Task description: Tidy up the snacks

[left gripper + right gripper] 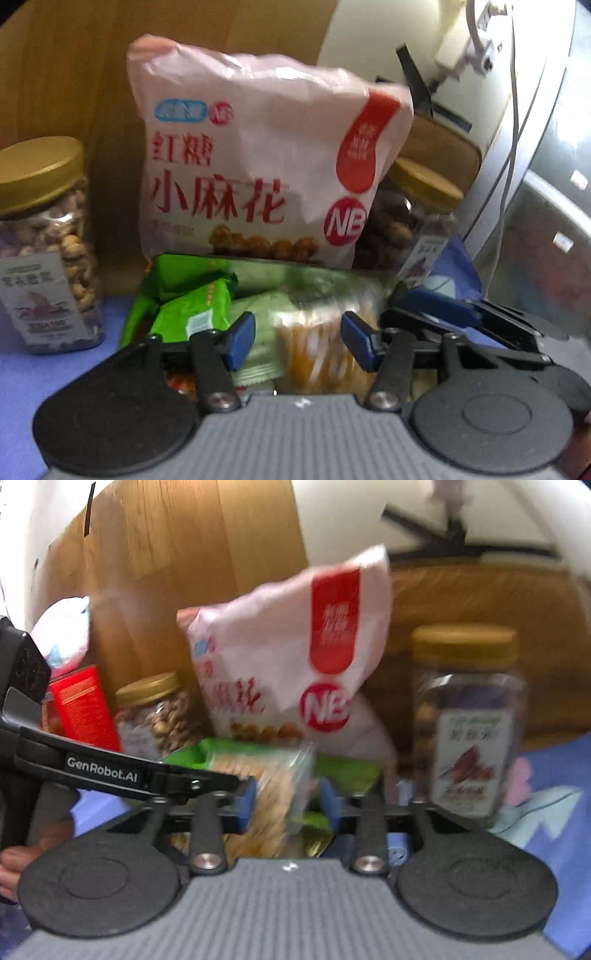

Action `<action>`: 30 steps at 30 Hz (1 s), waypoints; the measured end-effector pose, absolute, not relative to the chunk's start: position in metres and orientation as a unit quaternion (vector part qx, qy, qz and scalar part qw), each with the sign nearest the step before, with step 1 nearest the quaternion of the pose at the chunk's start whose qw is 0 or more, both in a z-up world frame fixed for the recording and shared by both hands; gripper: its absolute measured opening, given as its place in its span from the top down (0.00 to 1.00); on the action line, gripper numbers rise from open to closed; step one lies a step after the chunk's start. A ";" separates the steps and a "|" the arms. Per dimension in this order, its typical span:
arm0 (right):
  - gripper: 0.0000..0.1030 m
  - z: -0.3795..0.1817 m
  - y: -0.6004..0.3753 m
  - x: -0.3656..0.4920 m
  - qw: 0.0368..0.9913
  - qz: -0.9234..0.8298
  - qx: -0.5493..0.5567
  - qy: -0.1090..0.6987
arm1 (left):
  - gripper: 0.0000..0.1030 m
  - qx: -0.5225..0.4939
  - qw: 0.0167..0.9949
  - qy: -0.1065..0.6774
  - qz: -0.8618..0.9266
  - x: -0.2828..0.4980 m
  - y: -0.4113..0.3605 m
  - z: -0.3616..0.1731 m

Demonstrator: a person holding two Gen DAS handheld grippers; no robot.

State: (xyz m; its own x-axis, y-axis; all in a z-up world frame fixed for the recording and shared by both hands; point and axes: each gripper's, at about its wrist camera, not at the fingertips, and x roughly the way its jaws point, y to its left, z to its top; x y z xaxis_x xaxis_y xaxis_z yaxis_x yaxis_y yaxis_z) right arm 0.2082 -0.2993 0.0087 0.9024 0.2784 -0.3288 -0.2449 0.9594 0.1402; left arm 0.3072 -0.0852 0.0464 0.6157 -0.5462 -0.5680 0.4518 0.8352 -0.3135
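We see a clear-windowed packet of pale biscuits (pixel 273 797) standing between the right gripper (pixel 288 805) pads, both blue pads pressed on its sides: a narrow hold on the packet. In the left view the same packet (pixel 314 343) lies between the left gripper (pixel 297 341) pads with gaps either side, so those jaws stand wide and hold nothing. The right gripper (pixel 443 314) shows at the right of that view. Green sachets (pixel 192 314) lie just left of the packet. Behind it a pink bag (pixel 258 166) with red characters stands upright. One gold-lidded nut jar (pixel 48 243) stands far left, another (pixel 469 723) to the right. A red box (pixel 85 712) sits at left in the right view. All rest on a blue cloth (pixel 37 369) before a wooden panel (pixel 74 74); white wall behind.
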 end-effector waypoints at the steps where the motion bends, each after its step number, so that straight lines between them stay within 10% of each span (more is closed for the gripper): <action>1: 0.51 0.012 -0.300 0.201 0.977 0.132 0.047 0.163 | 0.49 -0.073 0.899 0.333 -0.274 0.302 -0.082 0.051; 30: 0.38 -0.024 -0.256 0.025 0.945 0.133 0.229 0.190 | 0.19 0.014 0.926 0.350 -0.144 0.097 -0.057 0.029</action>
